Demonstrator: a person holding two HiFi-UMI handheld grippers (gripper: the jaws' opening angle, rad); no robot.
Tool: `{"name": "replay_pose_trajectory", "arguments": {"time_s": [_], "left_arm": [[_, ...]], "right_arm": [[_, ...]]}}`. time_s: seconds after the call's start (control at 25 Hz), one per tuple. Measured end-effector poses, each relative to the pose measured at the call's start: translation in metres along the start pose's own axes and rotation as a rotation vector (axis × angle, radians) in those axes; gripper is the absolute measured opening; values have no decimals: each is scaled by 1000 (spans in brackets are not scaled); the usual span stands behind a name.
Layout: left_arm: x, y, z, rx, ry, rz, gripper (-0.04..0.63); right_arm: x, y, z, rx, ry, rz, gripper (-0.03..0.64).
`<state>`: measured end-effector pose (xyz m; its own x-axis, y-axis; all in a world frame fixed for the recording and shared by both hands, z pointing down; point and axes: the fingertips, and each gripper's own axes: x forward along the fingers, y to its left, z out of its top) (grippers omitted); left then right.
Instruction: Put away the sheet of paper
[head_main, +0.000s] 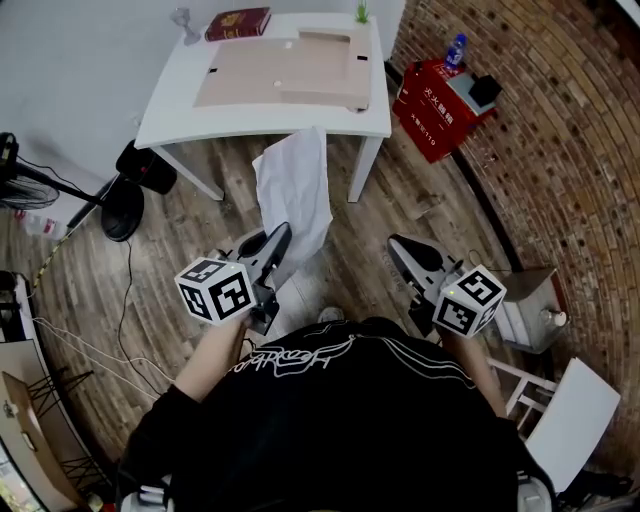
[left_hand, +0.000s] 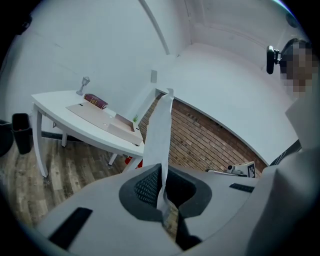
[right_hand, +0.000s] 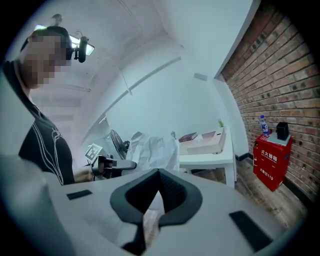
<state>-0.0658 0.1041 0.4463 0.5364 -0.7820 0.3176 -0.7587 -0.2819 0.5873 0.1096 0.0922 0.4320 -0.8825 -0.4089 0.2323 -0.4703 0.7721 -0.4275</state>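
The white sheet of paper hangs crumpled in the air between me and the white table. My left gripper is shut on its lower edge. In the left gripper view the sheet rises edge-on out of the closed jaws of the left gripper. My right gripper is held to the right of the paper, apart from it, shut with nothing in it. In the right gripper view the right gripper points toward the table, with the paper and the left gripper off to the left.
On the table lie a beige cardboard board, a red book, a metal goblet and a small plant. A red box with a bottle stands by the brick wall. A fan and cables sit at left.
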Motion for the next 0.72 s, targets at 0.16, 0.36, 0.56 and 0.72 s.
{"name": "replay_pose_trajectory", "arguments": {"time_s": [0.16,0.36,0.56,0.72], "left_arm": [[16,16,31,9,-31,24,32],[49,50,69,0,-72,67,32],[80,73,111,-29,-89,91,32],[106,85,152,-25,-99,95,32]], "right_arm": [[16,-26,10,14,9,4,0],[54,-76,35,22,29,29,0],[104,-120,85,1,22,77,0],[137,-157,127,-25,16,117,0]]}}
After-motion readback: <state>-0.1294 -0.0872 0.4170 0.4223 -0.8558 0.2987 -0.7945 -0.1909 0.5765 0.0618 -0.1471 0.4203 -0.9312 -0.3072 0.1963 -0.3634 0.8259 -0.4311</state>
